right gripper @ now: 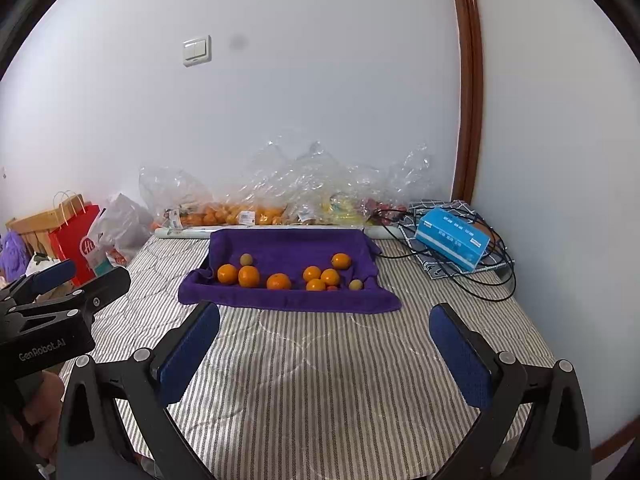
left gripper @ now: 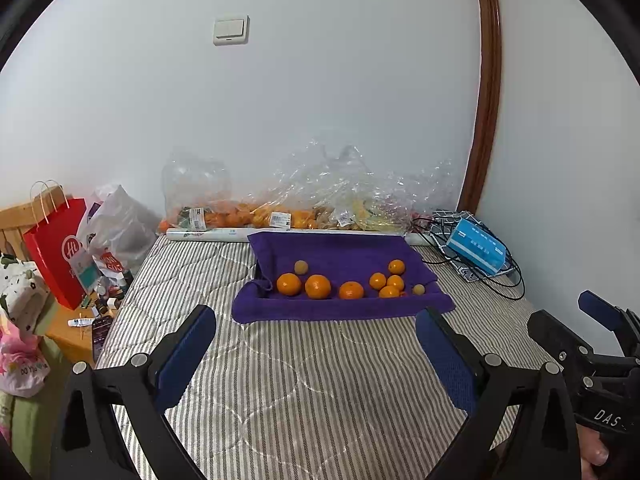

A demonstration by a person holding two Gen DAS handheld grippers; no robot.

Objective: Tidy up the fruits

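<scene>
purple towel (left gripper: pixel 340 254): soft matt terry cloth | oranges (left gripper: pixel 318 286): smooth, faintly glossy peel | bed cover (left gripper: pixel 304 380): striped quilted cloth, matt | far bags (left gripper: pixel 320 184): clear crinkled glossy plastic | left claw (left gripper: pixel 316 354): matt black plastic, blue textured pads, metal screws | red bag (left gripper: pixel 56 252): paper | door frame (left gripper: pixel 486 92): glossy wood

Ahead of me a purple towel (left gripper: pixel 344 256) lies on the striped bed, its edges turned up. On it sit seven oranges (left gripper: pixel 318 286): three larger ones in a row at left, four smaller clustered at right. Two small yellowish-green fruits (left gripper: pixel 301 267) lie apart, one either side.
</scene>
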